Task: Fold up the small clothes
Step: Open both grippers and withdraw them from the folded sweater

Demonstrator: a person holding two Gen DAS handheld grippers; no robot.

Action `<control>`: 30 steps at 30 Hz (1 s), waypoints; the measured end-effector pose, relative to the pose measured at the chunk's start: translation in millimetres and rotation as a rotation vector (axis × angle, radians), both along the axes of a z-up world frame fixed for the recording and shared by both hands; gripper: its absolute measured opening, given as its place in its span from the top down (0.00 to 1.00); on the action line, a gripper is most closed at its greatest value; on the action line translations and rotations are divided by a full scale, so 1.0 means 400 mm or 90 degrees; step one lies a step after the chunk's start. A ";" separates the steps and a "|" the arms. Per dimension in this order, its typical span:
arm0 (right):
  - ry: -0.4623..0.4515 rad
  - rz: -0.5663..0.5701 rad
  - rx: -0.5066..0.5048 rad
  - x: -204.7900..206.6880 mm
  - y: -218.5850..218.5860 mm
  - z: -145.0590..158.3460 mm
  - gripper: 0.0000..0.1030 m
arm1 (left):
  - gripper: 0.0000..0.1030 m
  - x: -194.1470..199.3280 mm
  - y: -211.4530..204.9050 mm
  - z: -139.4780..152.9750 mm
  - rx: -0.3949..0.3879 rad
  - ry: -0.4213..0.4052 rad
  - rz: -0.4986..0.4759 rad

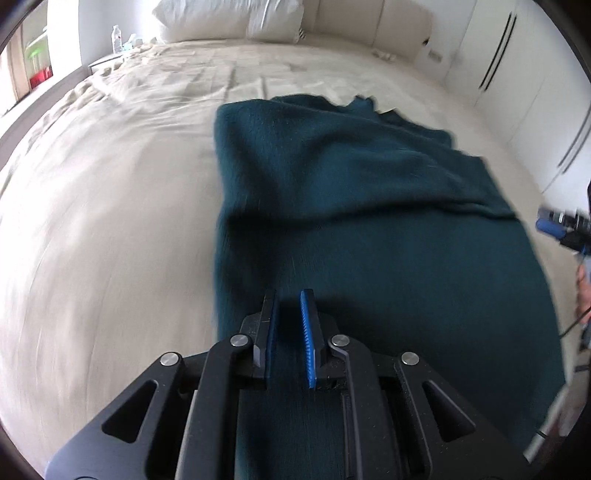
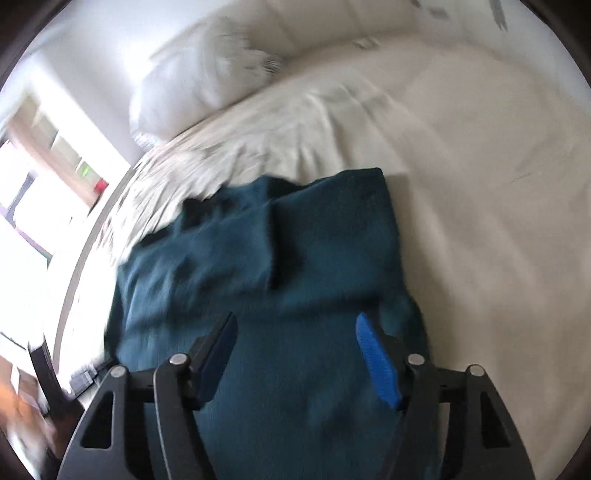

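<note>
Item: 1 dark teal knit garment, lying on a bed covered with a cream sheet; in the left wrist view it occupies the near right part of the sheet, and its far section is folded over the near section, leaving a soft raised edge across the middle. In the right wrist view the same garment shows 1 squared folded panel at its far right and looser, rumpled folds at its far left. Left gripper: over the near edge of the garment, jaws drawn narrow with only a slim gap between the blue pads, no cloth visibly caught between them. Right gripper: over the near part of the garment, jaws spread wide, teal fabric seen beneath the gap but neither pad pressing on it; the same tool appears as a blurred blue and black shape beyond the garment's right edge in the left wrist view. Beyond the garment, at the head of the bed: white pillows. Far left of the garment, past the bed's edge: 1 clear plastic bottle. Right of the garment: white wardrobe doors with dark vertical handles. Both views carry motion blur.
</note>
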State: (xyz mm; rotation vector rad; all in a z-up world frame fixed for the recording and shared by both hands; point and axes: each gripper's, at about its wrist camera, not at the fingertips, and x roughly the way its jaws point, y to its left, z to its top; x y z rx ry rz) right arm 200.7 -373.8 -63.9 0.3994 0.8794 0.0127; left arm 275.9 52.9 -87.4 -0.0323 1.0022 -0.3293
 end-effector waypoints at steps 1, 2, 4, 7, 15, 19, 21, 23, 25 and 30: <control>-0.017 0.022 -0.022 -0.058 0.017 0.013 0.29 | 0.87 -0.038 0.014 0.006 -0.008 0.008 -0.006; -0.028 0.042 -0.046 -0.117 0.033 0.022 0.25 | 0.86 -0.079 0.028 0.010 -0.020 0.021 -0.017; -0.043 0.062 -0.108 -0.229 0.059 0.032 0.24 | 0.82 -0.158 0.055 0.015 -0.038 0.035 -0.030; -0.067 0.069 -0.167 -0.380 0.074 0.033 0.20 | 0.46 -0.278 0.098 0.004 -0.037 0.054 -0.021; -0.081 0.040 -0.313 -0.598 0.093 -0.010 0.20 | 0.33 -0.483 0.120 -0.014 -0.026 0.064 -0.038; -0.096 0.111 -0.458 -0.653 0.173 -0.036 0.20 | 0.33 -0.548 0.081 -0.022 0.067 0.039 -0.101; -0.118 0.143 -0.533 -0.679 0.218 -0.042 0.21 | 0.33 -0.577 0.075 -0.013 0.093 0.021 -0.127; -0.135 0.165 -0.569 -0.701 0.249 -0.046 0.21 | 0.33 -0.617 0.058 -0.008 0.152 -0.020 -0.161; -0.146 0.189 -0.572 -0.711 0.271 -0.049 0.22 | 0.33 -0.672 0.026 -0.005 0.240 -0.091 -0.209; -0.151 0.221 -0.582 -0.716 0.318 -0.062 0.24 | 0.29 -0.796 -0.035 -0.036 0.441 -0.258 -0.317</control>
